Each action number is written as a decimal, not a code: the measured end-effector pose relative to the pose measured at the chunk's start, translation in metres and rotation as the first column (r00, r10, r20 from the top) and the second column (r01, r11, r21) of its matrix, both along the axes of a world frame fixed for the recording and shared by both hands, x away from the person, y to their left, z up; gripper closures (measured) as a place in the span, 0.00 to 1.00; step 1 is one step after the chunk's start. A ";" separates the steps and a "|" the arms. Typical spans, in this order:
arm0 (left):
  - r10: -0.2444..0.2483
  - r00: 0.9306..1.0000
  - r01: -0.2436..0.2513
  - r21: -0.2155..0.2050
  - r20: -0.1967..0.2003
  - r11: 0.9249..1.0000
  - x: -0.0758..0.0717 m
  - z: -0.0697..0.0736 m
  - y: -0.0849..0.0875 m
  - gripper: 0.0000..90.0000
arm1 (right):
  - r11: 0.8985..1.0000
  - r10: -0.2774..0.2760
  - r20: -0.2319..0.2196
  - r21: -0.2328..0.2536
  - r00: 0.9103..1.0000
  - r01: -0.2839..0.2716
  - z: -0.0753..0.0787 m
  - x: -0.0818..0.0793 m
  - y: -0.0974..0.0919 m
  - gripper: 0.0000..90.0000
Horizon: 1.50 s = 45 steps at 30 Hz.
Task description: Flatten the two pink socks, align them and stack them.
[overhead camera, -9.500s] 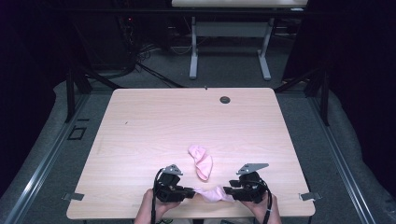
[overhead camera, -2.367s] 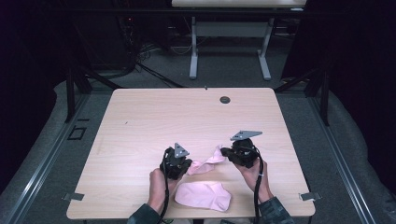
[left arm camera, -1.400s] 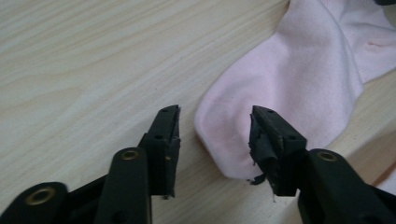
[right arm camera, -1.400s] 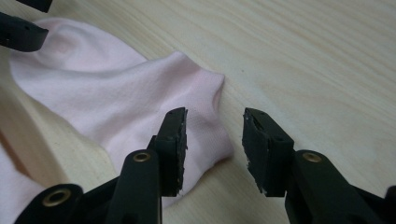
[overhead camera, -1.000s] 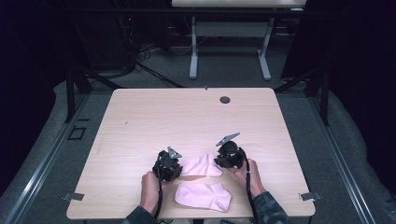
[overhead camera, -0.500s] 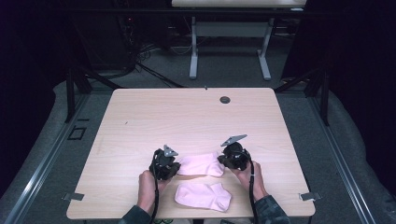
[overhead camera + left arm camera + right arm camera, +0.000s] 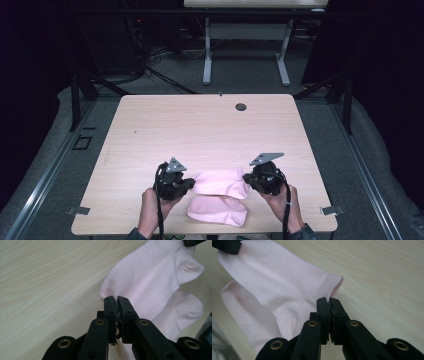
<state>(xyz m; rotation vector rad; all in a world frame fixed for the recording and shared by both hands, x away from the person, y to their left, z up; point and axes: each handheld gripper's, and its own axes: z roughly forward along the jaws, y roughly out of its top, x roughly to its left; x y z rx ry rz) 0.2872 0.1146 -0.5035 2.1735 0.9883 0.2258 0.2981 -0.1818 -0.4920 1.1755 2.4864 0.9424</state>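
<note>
A pink sock (image 7: 220, 181) is stretched between my two grippers, just above the near part of the wooden table (image 7: 200, 130). My left gripper (image 7: 190, 182) is shut on its toe end, which the left gripper view shows pinched at the jaw tips (image 7: 117, 298). My right gripper (image 7: 246, 180) is shut on the cuff (image 7: 329, 287). A second pink sock (image 7: 217, 211) lies flat near the front edge, and its far edge is partly under the held sock. It also appears beneath the held sock (image 7: 150, 277) as the lower sock (image 7: 182, 312).
A dark round grommet (image 7: 241, 106) sits near the table's far edge. The broad bare wood stretches beyond the socks. Past the table stands another desk's white frame (image 7: 207, 55) on dark floor.
Both grippers have carried the held sock toward the front edge and drawn slightly apart. The sock is now stretched over the far edge of the flat sock.
</note>
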 end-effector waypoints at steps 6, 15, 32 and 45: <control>-0.038 0.998 0.039 0.011 -0.044 0.999 -0.024 -0.010 0.000 0.96 | 1.000 0.021 -0.038 -0.021 0.999 -0.022 -0.002 -0.032 -0.001 0.97; -0.028 0.994 0.035 0.072 -0.103 0.997 -0.032 -0.042 0.002 0.95 | 0.999 0.035 -0.120 -0.035 0.992 -0.039 -0.043 -0.041 0.007 0.96; 0.172 0.980 -0.179 0.064 0.101 0.982 -0.043 -0.020 0.043 0.16 | 0.995 -0.067 -0.040 0.075 0.997 0.070 -0.041 -0.048 -0.031 0.31; 0.397 0.912 -0.409 0.155 0.102 0.899 -0.023 -0.070 0.106 0.00 | 0.957 -0.292 0.031 0.006 0.956 0.292 -0.080 -0.032 -0.090 0.08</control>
